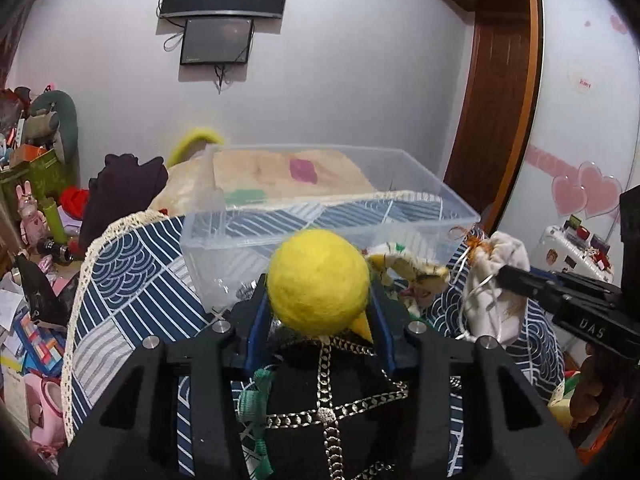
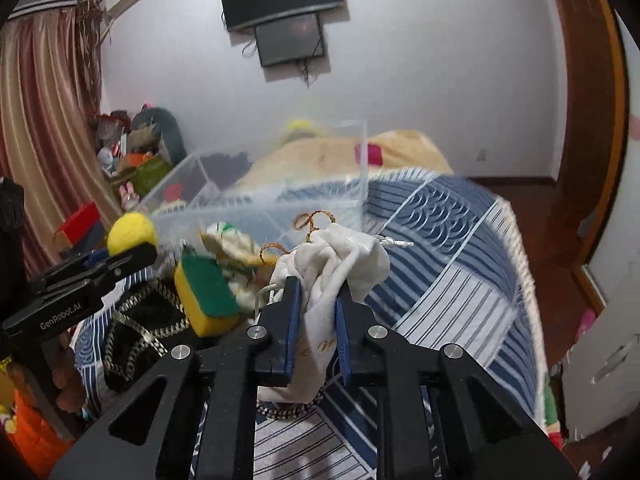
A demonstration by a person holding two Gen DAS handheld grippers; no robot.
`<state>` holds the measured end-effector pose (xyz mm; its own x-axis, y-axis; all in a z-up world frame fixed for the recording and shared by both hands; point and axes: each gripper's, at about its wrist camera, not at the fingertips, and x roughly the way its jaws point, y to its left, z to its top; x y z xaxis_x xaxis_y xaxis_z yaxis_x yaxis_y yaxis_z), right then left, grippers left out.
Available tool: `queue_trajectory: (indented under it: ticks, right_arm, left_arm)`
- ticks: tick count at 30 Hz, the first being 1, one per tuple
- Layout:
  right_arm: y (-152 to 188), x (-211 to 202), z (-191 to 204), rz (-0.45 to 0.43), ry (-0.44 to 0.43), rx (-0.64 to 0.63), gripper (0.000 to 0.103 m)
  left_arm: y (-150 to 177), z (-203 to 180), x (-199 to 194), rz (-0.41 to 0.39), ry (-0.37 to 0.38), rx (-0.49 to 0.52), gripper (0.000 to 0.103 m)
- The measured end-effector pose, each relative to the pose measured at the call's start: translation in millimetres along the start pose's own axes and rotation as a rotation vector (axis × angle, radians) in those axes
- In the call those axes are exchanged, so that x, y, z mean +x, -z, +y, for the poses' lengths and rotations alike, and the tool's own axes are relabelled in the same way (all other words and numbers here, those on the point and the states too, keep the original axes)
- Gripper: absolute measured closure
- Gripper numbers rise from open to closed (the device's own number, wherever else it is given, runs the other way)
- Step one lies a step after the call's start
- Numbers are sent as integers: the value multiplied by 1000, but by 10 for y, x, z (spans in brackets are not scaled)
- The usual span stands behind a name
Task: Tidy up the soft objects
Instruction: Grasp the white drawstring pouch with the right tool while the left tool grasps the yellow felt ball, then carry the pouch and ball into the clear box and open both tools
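My left gripper (image 1: 318, 292) is shut on a yellow felt ball (image 1: 318, 280) and holds it just in front of a clear plastic box (image 1: 332, 216) on the blue patterned cloth. The ball also shows in the right wrist view (image 2: 132, 232). My right gripper (image 2: 318, 292) is shut on a white drawstring pouch (image 2: 332, 264), lifted over the cloth; the pouch also shows in the left wrist view (image 1: 494, 284). A yellow-and-green sponge (image 2: 206, 292) and a patterned cloth pouch (image 2: 232, 244) lie between the grippers. A black bag with a metal chain (image 1: 332, 400) lies under my left gripper.
The blue-and-white cloth (image 2: 448, 256) covers a rounded table. A bed with a beige blanket (image 1: 280, 172) stands behind the box. Clutter and toys (image 1: 36, 208) fill the floor at the left. A wooden door frame (image 1: 496, 100) and white wardrobe stand at the right.
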<state>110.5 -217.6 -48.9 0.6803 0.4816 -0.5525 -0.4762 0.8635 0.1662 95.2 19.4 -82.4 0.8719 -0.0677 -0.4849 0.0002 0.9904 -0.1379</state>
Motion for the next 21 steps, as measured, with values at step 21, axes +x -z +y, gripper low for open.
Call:
queue_trajectory:
  ticks: [21]
  right_arm:
    - [-700,-132,202,-214,55,-46,88]
  left_arm:
    - [-649,380,-39,-68,-29,-61,58]
